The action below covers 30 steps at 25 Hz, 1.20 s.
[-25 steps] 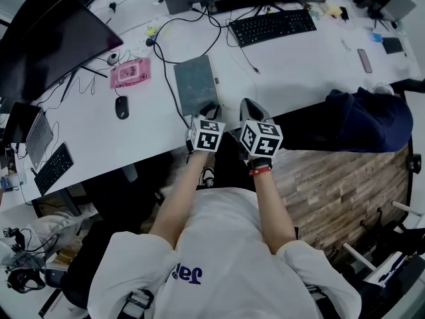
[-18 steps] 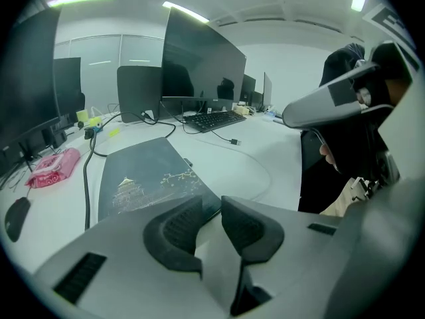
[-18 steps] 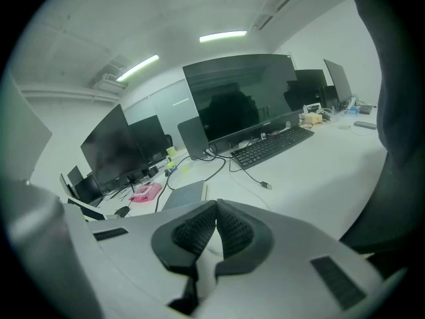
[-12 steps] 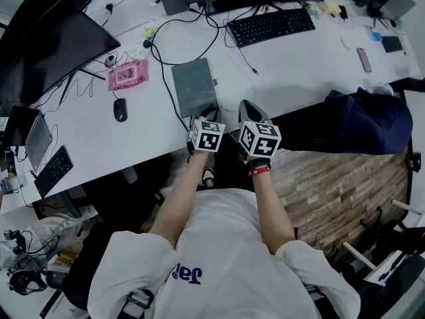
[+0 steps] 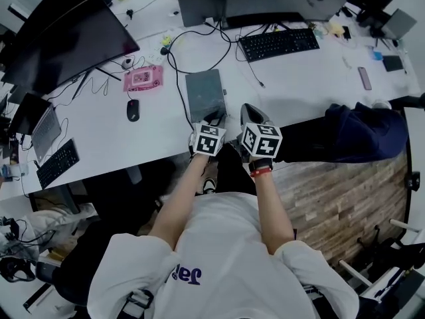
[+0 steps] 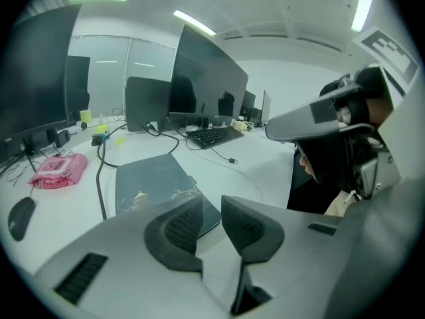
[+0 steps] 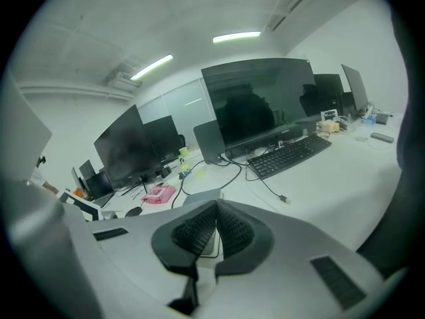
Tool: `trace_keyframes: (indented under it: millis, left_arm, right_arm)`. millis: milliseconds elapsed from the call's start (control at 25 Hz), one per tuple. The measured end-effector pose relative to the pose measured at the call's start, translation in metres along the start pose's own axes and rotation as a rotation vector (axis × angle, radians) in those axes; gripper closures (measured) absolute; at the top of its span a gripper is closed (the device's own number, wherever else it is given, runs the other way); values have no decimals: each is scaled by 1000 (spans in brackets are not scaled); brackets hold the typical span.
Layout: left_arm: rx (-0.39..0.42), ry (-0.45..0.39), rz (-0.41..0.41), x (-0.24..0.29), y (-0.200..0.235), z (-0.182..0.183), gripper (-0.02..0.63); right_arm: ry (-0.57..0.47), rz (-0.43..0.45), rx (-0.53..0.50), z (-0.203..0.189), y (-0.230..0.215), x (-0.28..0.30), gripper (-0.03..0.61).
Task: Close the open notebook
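Lying just ahead of gaping, empty L tool (image 6: 211, 208) & pinched-together R tool (image 7: 216, 206): closed notebk (image 5: 204, 93).

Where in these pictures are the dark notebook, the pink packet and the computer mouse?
dark notebook (image 5: 205, 96): head view, middle of its cover.
pink packet (image 5: 143, 78): head view, centre of its top face.
computer mouse (image 5: 133, 109): head view, middle of its back.

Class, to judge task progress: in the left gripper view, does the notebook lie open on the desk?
No, the notebook lies shut on the desk, its dark cover facing up.
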<state>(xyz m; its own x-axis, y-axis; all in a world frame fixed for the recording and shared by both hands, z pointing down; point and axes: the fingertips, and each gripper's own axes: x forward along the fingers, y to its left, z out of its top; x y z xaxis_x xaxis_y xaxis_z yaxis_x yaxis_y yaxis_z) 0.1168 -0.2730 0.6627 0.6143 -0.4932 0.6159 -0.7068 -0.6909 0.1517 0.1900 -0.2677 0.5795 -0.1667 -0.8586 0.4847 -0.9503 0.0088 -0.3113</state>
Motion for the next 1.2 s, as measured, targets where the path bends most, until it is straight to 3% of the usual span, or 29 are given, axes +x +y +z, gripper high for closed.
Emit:
trace_keyframes:
  millis: [640,1200]
  left_arm:
    - [-40,-295,93,-155,28,63,534]
    - [7,-428,148,-236,11,74,560]
  right_arm:
    - [-151,36,-106,38,61,-52,566]
    - [-285,113,-177,45,103,-120,566]
